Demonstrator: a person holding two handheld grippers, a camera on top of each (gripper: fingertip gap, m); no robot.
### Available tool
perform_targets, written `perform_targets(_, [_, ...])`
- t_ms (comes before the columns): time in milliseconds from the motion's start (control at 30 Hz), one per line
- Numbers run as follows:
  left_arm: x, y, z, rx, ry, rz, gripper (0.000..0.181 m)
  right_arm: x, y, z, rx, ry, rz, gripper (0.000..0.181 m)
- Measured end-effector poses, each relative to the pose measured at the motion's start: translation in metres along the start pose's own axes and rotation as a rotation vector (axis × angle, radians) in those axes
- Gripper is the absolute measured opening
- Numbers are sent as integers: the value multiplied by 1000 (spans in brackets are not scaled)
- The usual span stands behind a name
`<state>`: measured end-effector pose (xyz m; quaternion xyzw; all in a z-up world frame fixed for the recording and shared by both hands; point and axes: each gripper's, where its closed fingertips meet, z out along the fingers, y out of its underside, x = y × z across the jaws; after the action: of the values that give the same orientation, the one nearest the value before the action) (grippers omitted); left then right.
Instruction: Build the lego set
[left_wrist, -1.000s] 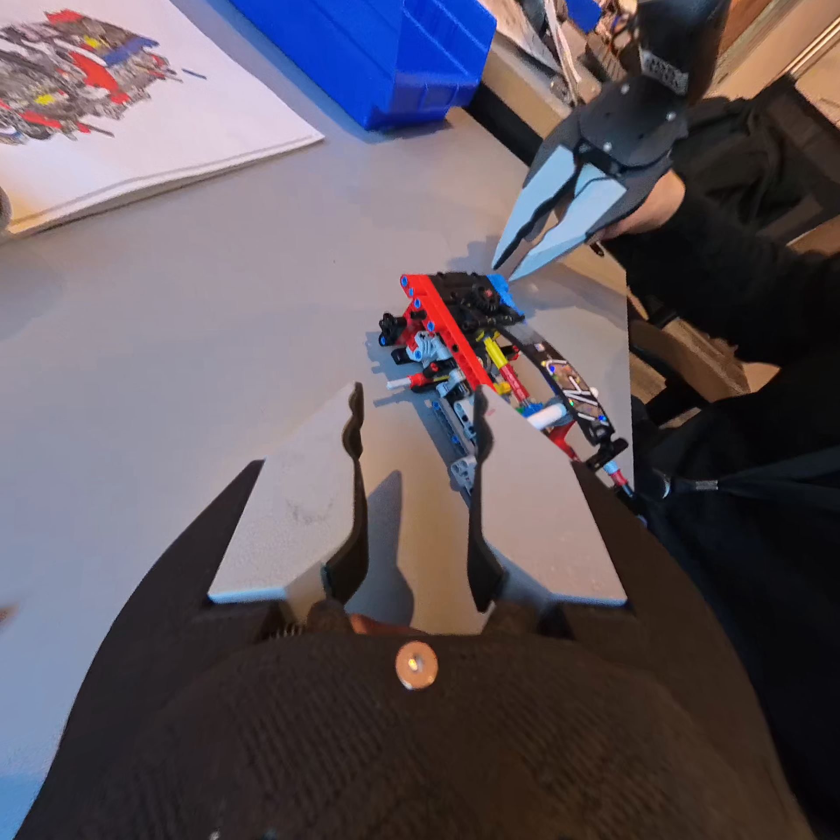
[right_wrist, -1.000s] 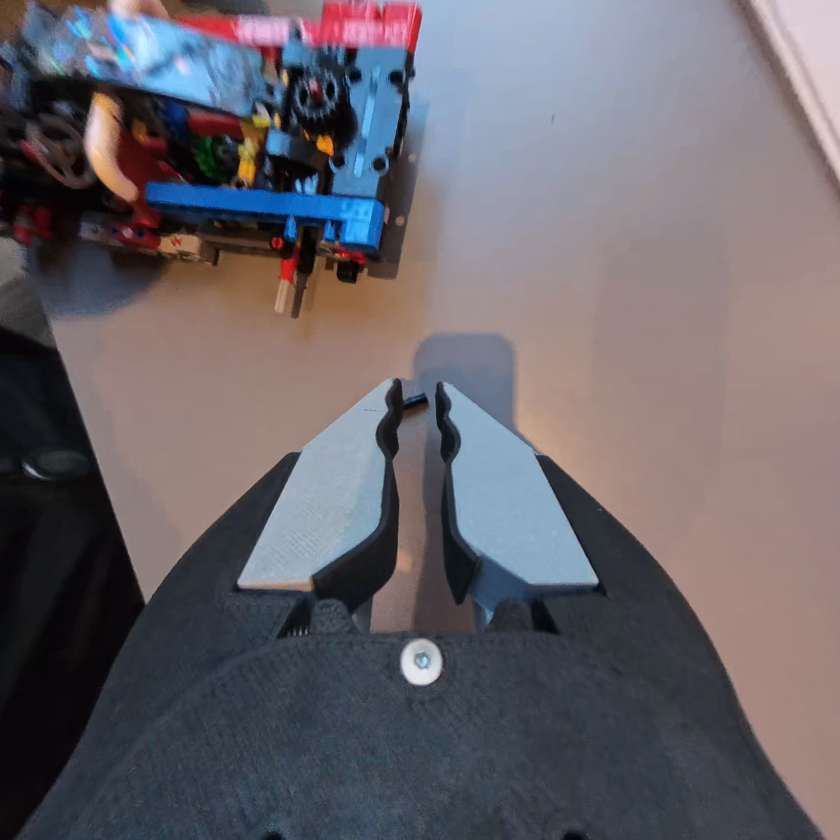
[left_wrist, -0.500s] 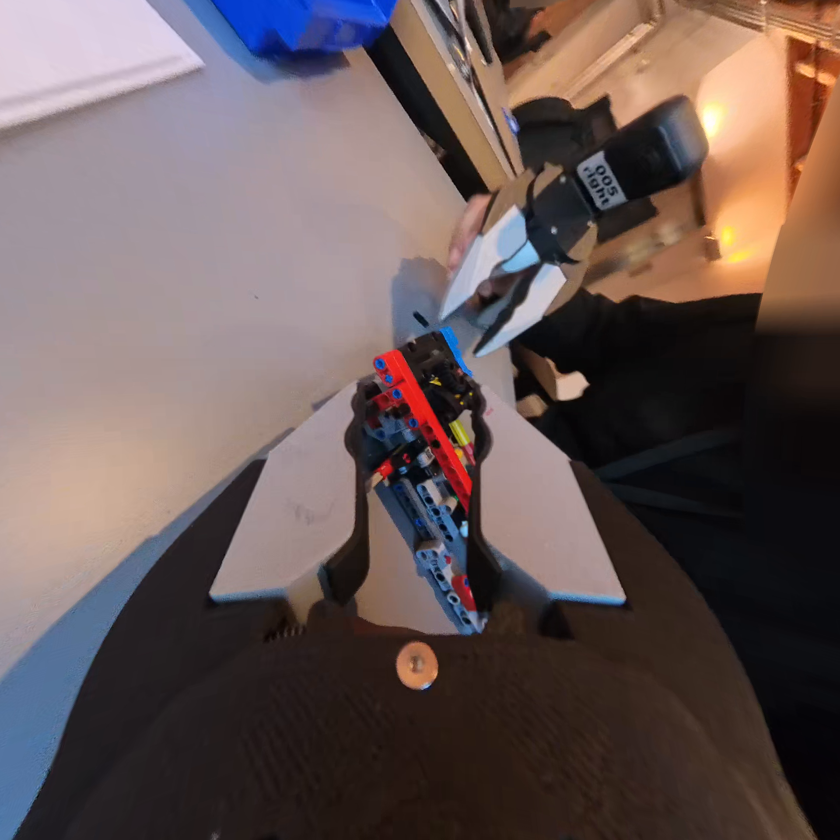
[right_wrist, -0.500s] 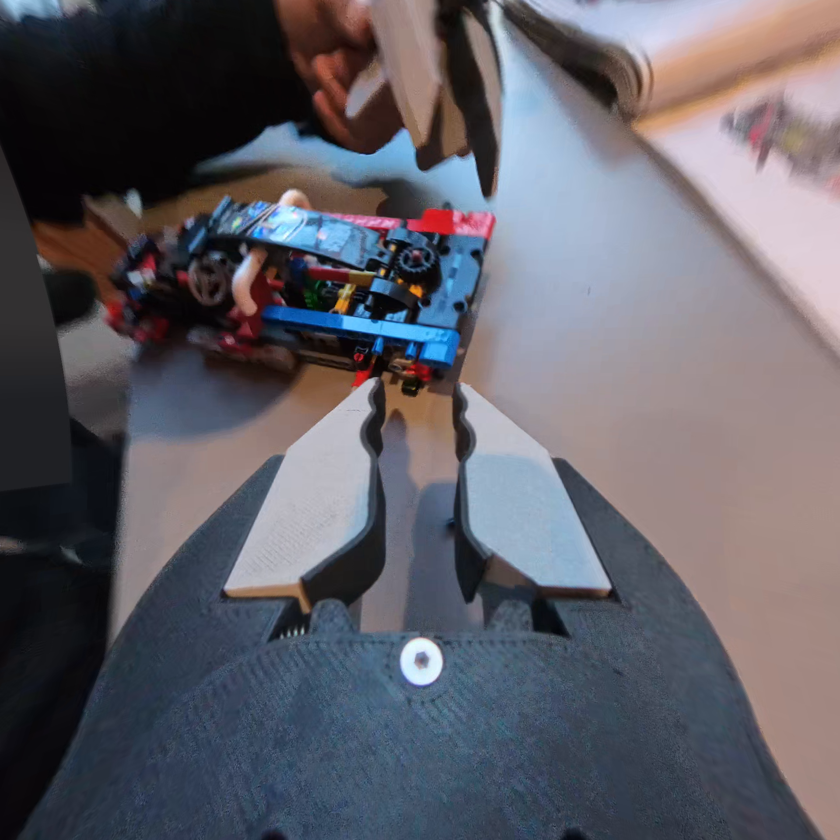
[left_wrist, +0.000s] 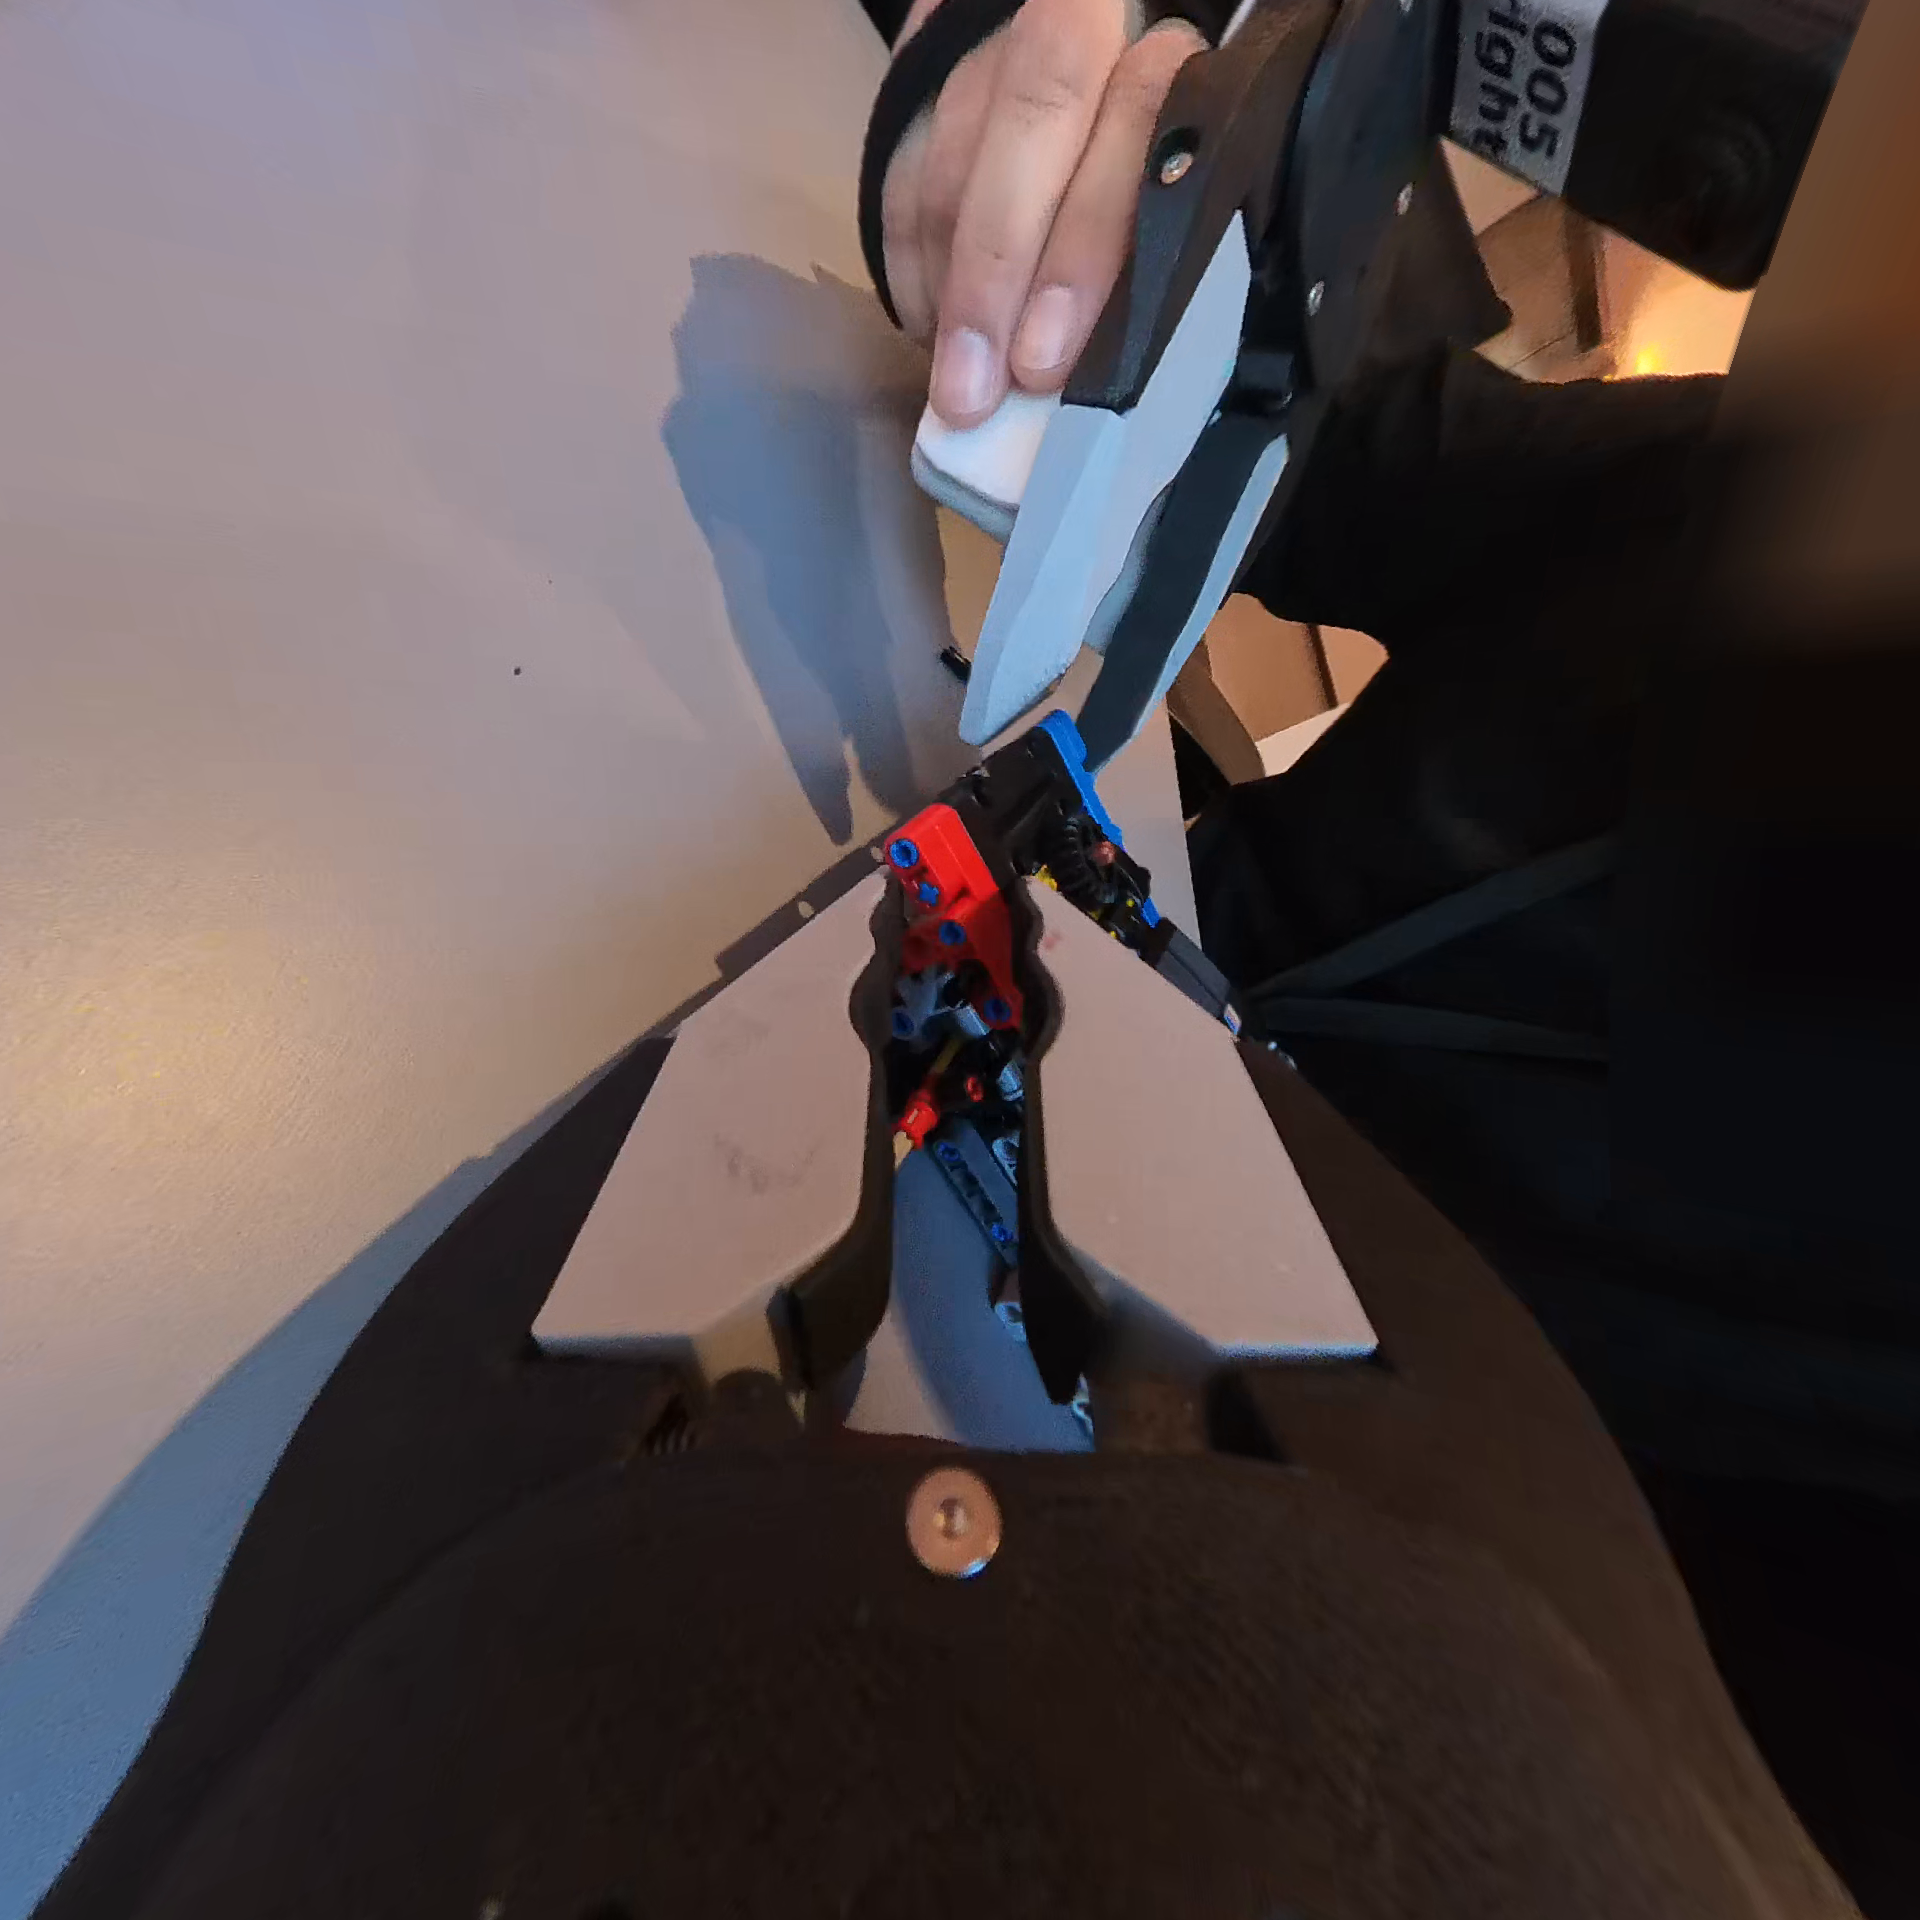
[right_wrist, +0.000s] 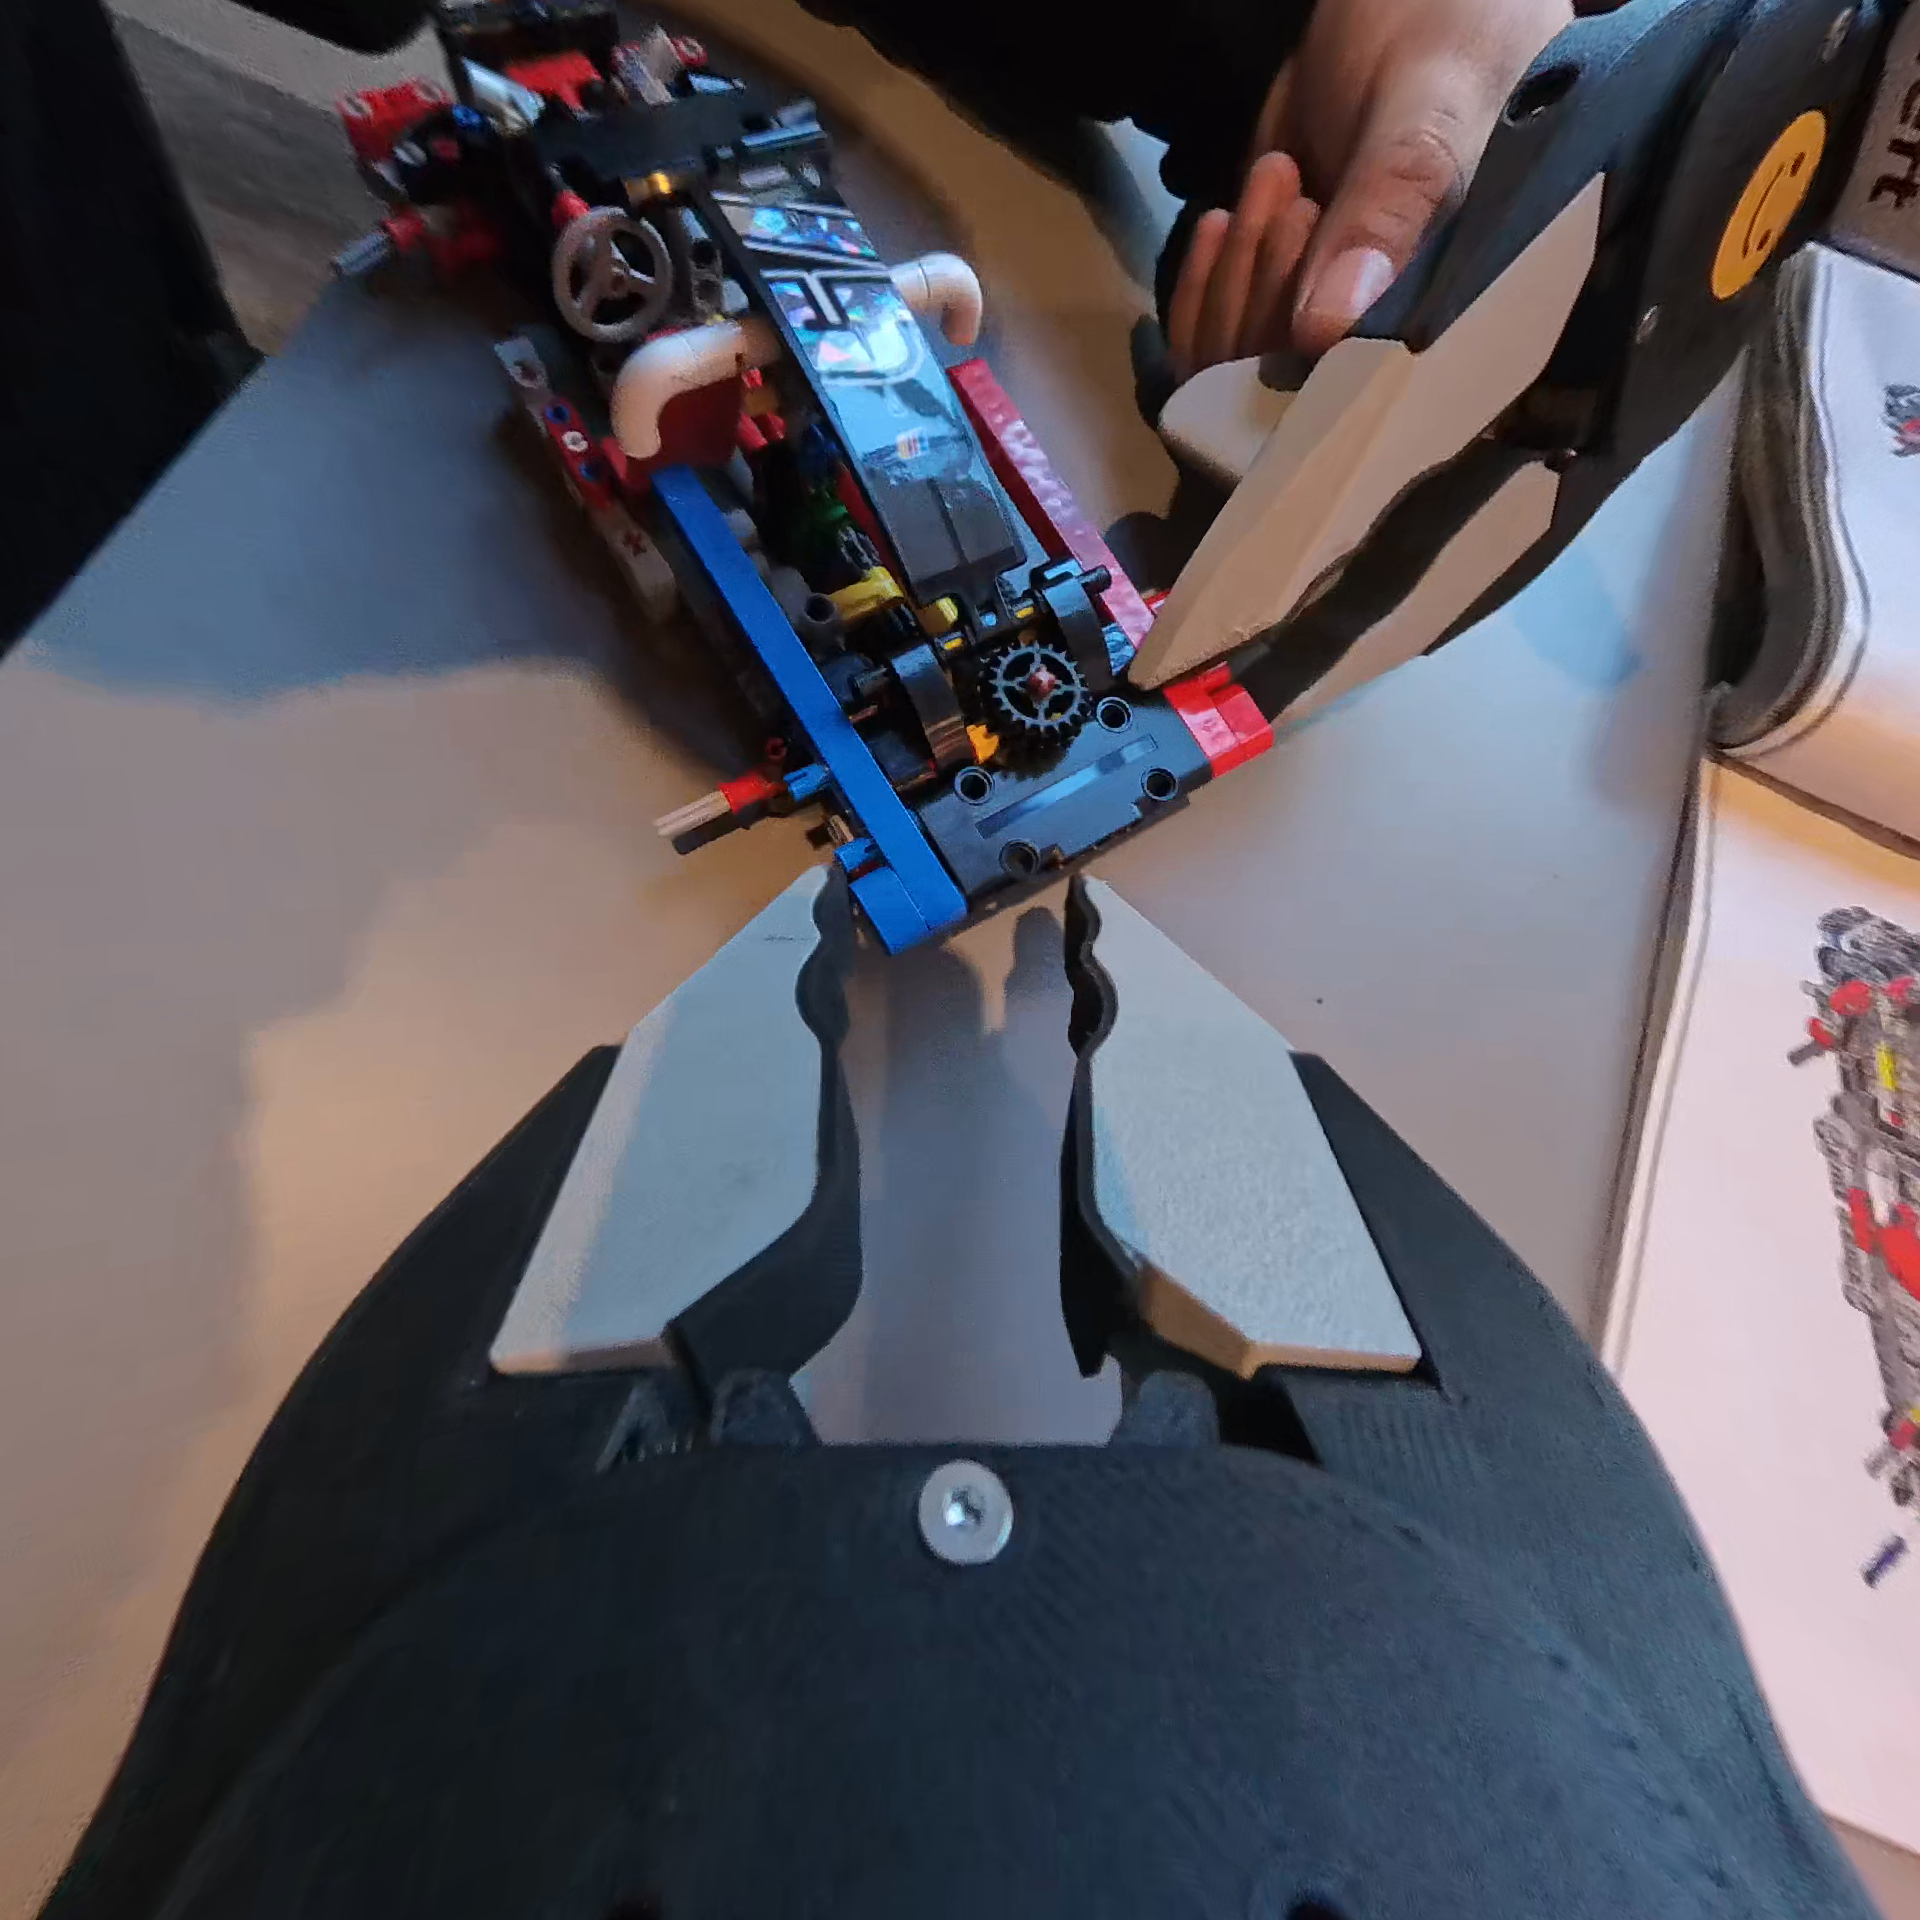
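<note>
The lego car (right_wrist: 935, 499), partly built with a blue side beam, a red side beam, a black gear and a steering wheel, lies on the grey table (right_wrist: 312, 831). My left gripper (left_wrist: 956, 904) is closed down on the car's red beam (left_wrist: 940, 842) near its end. It also shows in the right wrist view (right_wrist: 1205, 675), pinching that red beam. My right gripper (right_wrist: 951, 894) is open, with the end of the blue beam (right_wrist: 904, 904) just between its tips. In the left wrist view the right gripper (left_wrist: 1039, 727) meets the car's blue corner.
An open instruction booklet (right_wrist: 1818, 1143) lies to the right of the car. A tiny black piece (left_wrist: 951, 657) lies on the table (left_wrist: 312, 727) beyond the car. A person's hands (left_wrist: 987, 208) hold both grippers. The table edge and dark clothing are close behind the car. The tips of one gripper are about 5 centimetres away from the tips of the other.
My left gripper has moved forward over the car and narrowed onto the red beam. My right gripper has come up to the blue end and opened wider.
</note>
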<state>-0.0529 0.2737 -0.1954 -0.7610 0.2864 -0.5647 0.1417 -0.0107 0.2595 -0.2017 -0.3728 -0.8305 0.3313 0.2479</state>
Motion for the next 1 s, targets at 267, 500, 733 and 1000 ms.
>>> perform_targets(267, [2, -1, 7, 21, -2, -2, 17, -4, 3, 2, 75, -72, 129, 51])
perform_targets(500, [5, 0, 11, 25, 2, -3, 17, -17, 2, 5, 36, -196, 170, 39])
perform_targets(733, [3, -1, 9, 41, -9, -11, 16, -17, 5, 6, -9, -211, 171, 31])
perform_targets(1000, [3, -1, 8, 48, -15, -18, 16, -15, 7, 6, -43, -202, 116, 31])
